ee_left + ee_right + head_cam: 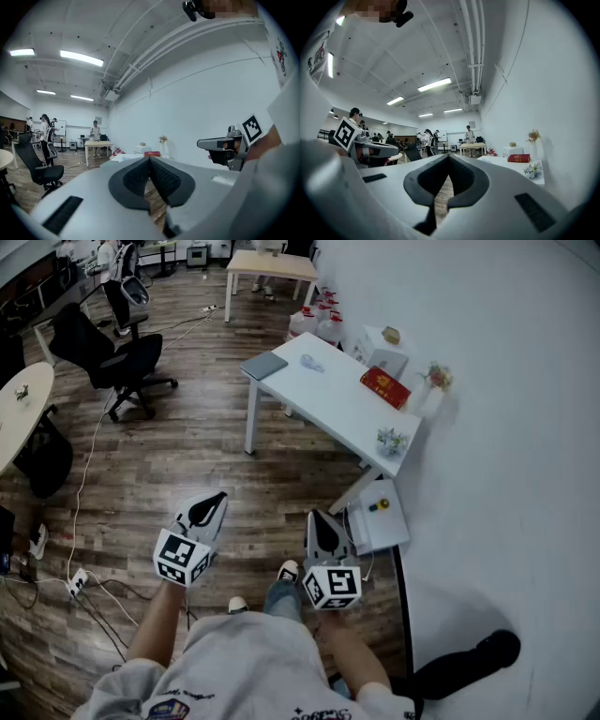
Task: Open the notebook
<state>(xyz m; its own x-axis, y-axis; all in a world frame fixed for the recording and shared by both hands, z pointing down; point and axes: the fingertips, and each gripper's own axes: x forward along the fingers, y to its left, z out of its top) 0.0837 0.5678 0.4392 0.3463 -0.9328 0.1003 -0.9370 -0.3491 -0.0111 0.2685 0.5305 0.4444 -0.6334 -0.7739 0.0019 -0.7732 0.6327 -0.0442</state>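
Both handheld grippers, the left gripper (pixel 214 499) and the right gripper (pixel 318 517), have their jaws pressed together on nothing, while what is probably the flat grey rectangular notebook (pixel 263 365) lies well ahead of both on the white table (pixel 328 397), seemingly slightly nearer the left.

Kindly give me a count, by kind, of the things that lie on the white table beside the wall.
Grey notebook: 1
Red book: 1
Flower bunches: 2
Small clear thing: 1
Total: 5. The white box is not counted, because I cannot tell where it stands.
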